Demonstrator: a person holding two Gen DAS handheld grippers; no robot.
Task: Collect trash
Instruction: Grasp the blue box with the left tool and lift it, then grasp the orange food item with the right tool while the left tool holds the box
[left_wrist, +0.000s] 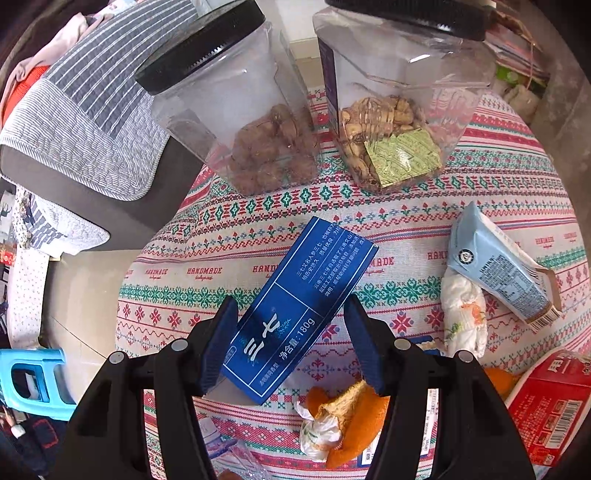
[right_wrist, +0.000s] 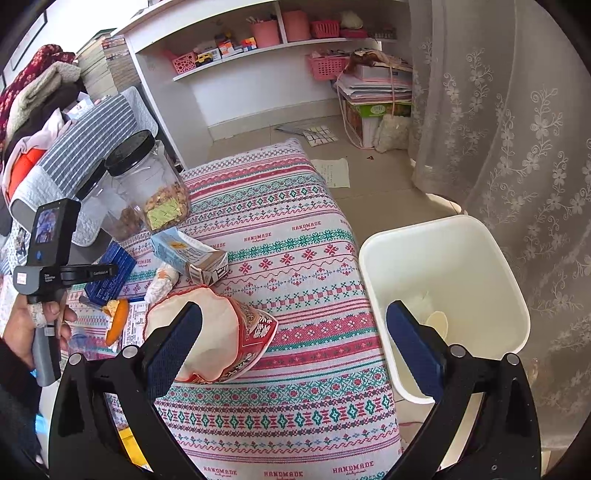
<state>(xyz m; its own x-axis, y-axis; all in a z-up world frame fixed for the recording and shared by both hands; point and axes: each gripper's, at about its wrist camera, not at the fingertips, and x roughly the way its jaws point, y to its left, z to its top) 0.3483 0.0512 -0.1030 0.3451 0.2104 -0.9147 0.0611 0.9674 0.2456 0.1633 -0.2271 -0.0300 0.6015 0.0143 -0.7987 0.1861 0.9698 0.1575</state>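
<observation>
Patterned tablecloth (left_wrist: 480, 206) — blue box (left_wrist: 295, 310) between spread left hand-held gripper (left_wrist: 291, 343), seemingly untouched.

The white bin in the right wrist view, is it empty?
No, the white bin is not empty: a pale round piece and some white material lie at its bottom.

A glossy royal-blue cardboard box (left_wrist: 301, 308) with white lettering lies on a woven tablecloth (left_wrist: 491, 177) banded in red, green and pink cross-stitch motifs, beside a pale-blue carton (left_wrist: 498, 264), bright orange peel (left_wrist: 354, 417) and a white plastic bin (right_wrist: 443, 295).
</observation>
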